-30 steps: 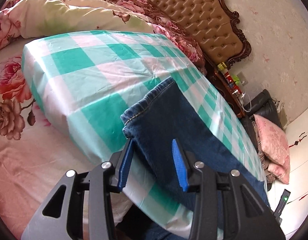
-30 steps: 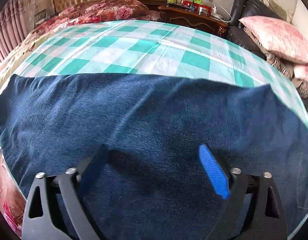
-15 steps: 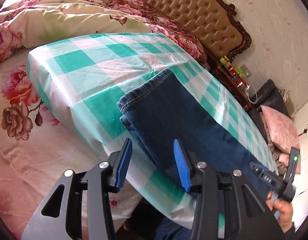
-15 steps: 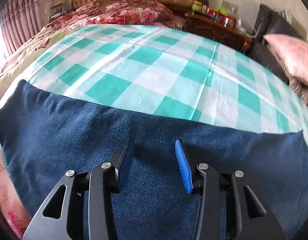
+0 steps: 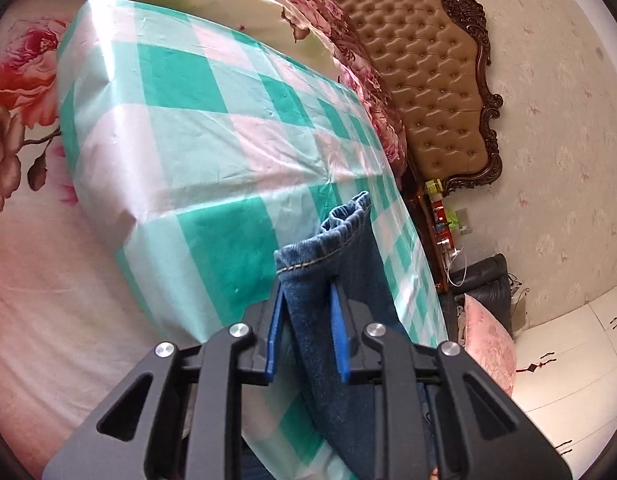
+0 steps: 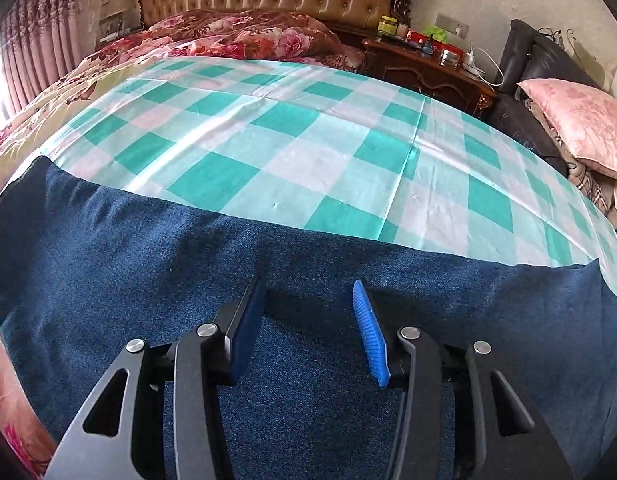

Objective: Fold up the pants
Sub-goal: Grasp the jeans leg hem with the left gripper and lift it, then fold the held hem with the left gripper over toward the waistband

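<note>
Left wrist view: the dark blue denim pants are laid along the near edge of the teal-and-white checked cloth spread over the floral bed. Their stitched hem end is bunched and raised between the blue pads of the left gripper; the jaws are closing, and the cloth looks pinched, the near pad touching the denim edge. Beyond, the tufted brown leather headboard is seen. Right wrist view: the same pants are spread flat as a wide band across the lower frame, on the checked cloth. The right gripper is held just over the middle of the denim, half-spread and its jaws opening slightly, nothing caught between the pads; contact with the fabric cannot be told. Handling, as judged: the denim is expected to be soft but fairly heavy and thick, limp when lifted, not slippery, not fragile. Several layers at a hem or folded edge are best taken, since a grasp on the flat middle would likely gather only a top layer.
</note>
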{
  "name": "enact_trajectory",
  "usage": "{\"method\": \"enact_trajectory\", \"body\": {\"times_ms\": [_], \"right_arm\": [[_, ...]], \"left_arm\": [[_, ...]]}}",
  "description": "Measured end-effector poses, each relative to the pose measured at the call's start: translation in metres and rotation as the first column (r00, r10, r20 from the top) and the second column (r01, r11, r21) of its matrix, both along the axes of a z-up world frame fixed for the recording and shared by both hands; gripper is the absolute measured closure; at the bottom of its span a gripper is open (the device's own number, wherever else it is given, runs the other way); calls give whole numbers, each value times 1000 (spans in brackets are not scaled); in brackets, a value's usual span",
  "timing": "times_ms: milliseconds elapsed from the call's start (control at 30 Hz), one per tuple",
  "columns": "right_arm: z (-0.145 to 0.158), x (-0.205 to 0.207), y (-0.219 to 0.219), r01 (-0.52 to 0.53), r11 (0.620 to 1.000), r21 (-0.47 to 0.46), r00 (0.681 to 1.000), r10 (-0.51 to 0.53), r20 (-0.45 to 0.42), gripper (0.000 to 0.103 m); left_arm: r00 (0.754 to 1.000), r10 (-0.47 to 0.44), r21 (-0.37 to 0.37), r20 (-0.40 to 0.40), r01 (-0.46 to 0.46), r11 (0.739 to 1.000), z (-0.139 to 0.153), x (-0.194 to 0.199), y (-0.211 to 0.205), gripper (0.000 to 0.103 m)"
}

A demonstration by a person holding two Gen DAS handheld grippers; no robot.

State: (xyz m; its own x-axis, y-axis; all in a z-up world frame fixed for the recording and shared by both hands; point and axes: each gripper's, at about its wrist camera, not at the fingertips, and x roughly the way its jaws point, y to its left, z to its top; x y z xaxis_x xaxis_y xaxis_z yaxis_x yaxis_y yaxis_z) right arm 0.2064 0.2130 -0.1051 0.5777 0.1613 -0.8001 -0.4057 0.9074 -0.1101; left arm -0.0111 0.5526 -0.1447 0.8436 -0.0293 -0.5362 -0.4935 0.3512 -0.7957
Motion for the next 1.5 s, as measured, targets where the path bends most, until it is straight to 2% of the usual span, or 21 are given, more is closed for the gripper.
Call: {"method": "enact_trajectory", "body": {"times_ms": [133, 233, 367, 433, 500, 567, 633, 667, 733, 800, 833, 900, 967, 1000, 1100, 1167, 1333, 1367, 1400, 1467, 1500], "right_arm": [[0, 1, -1, 0, 1000, 6, 1000, 0, -5, 57], [1, 3, -2, -1, 1000, 14, 1000, 1, -17, 54], [5, 9, -14, 7, 999, 45, 998, -3, -69, 51], [12, 6, -29, 42, 998, 47, 997, -39, -67, 46], [19, 4, -48, 66, 996, 65, 995, -61, -74, 42], [27, 3, -86, 137, 983, 122, 986, -124, -107, 42], [33, 2, -120, 196, 966, 167, 976, -175, -132, 42], [35, 0, -139, 228, 956, 186, 969, -204, -141, 41], [38, -2, -170, 277, 937, 215, 955, -244, -166, 41], [38, -5, -196, 310, 917, 250, 944, -266, -195, 41], [37, -8, -212, 333, 904, 266, 936, -284, -207, 41], [35, -12, -230, 361, 890, 279, 925, -304, -226, 41], [32, -16, -246, 376, 881, 286, 917, -310, -250, 41], [30, -18, -253, 376, 878, 295, 916, -304, -260, 41], [28, -21, -264, 375, 863, 337, 912, -280, -299, 41], [26, -20, -265, 370, 848, 379, 910, -247, -334, 41], [25, -21, -250, 327, 824, 463, 903, -128, -410, 39], [25, -21, -248, 324, 816, 478, 899, -108, -424, 36], [23, -21, -246, 327, 805, 495, 892, -89, -444, 33], [22, -21, -243, 336, 790, 512, 879, -68, -473, 33], [21, -20, -241, 340, 787, 516, 873, -60, -484, 33]], "left_arm": [[1000, -9, -2, -10, 9, 1000, 2, 3, 2, 92], [999, -13, 74, -41, 16, 997, 18, 5, -6, 93], [995, -34, 257, -98, 58, 965, 58, 13, -28, 93], [989, -47, 376, -143, 99, 921, 84, 20, -47, 93], [975, -58, 553, -215, 171, 815, 118, 32, -83, 93], [957, -94, 715, -273, 268, 646, 151, 48, -139, 93], [941, -132, 801, -313, 336, 496, 165, 62, -192, 93], [922, -181, 839, -342, 386, 383, 168, 72, -238, 93], [885, -268, 862, -381, 445, 242, 157, 85, -310, 93], [839, -347, 863, -418, 486, 136, 135, 92, -370, 93], [802, -390, 852, -452, 517, 77, 113, 92, -406, 89], [760, -408, 830, -506, 557, 9, 78, 91, -444, 87], [738, -385, 806, -554, 591, -28, 51, 89, -465, 80], [744, -367, 809, -558, 586, -41, 47, 87, -469, 77], [764, -309, 816, -566, 573, -77, 42, 85, -466, 50], [766, -280, 811, -579, 577, -99, 40, 86, -462, 47], [692, -310, 757, -652, 612, -229, 27, 91, -472, 42], [685, -313, 752, -658, 615, -236, 25, 94, -473, 42], [683, -322, 754, -656, 615, -231, 26, 94, -475, 51], [614, -420, 721, -669, 674, -162, 29, 98, -472, 74], [614, -432, 724, -660, 673, -151, 30, 95, -472, 74]]}}
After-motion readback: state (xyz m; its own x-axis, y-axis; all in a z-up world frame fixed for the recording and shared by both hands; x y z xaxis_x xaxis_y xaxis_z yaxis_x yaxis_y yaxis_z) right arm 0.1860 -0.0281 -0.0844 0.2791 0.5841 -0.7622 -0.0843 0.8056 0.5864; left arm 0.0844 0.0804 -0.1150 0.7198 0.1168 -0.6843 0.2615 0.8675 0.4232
